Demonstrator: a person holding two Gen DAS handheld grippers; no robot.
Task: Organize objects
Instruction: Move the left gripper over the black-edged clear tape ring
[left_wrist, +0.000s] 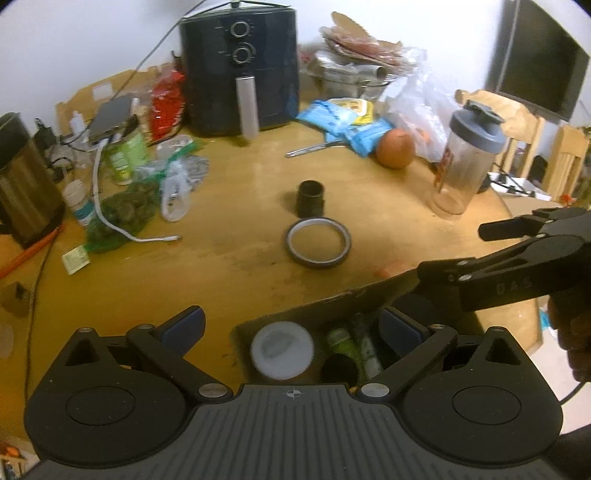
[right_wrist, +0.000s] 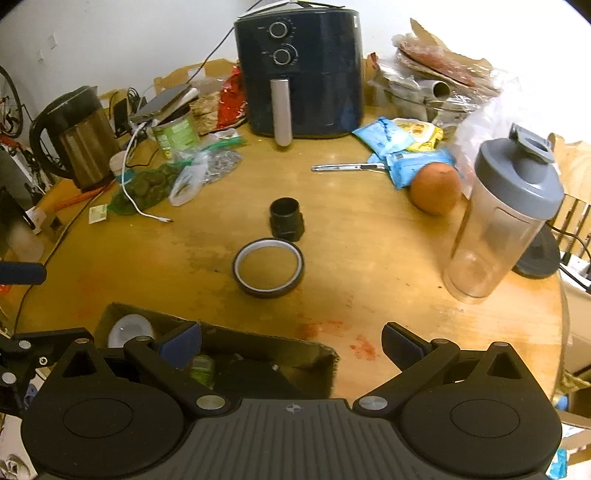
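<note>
A roll of dark tape (left_wrist: 317, 242) (right_wrist: 268, 267) lies flat mid-table, with a short black tube piece (left_wrist: 310, 197) (right_wrist: 286, 218) standing just behind it. Near the front edge is an open cardboard box (left_wrist: 314, 308) (right_wrist: 258, 338) holding a white lid (left_wrist: 282, 349) (right_wrist: 131, 328) and green tubes (left_wrist: 343, 343). My left gripper (left_wrist: 291, 328) is open above the box's left part, nothing between its blue pads. My right gripper (right_wrist: 291, 345) (left_wrist: 465, 251) is open over the box's right end, also holding nothing. A blue pad of the left gripper (right_wrist: 22, 273) shows at the right wrist view's left edge.
A dark air fryer (right_wrist: 299, 74) stands at the back, a kettle (right_wrist: 81, 136) at the left. A clear shaker bottle (right_wrist: 506, 218) and an orange (right_wrist: 436, 188) are on the right. Blue packets (right_wrist: 388, 140), a metal tool (right_wrist: 347, 167), a white cable (right_wrist: 140, 206) and bags (right_wrist: 155, 184) clutter the far half.
</note>
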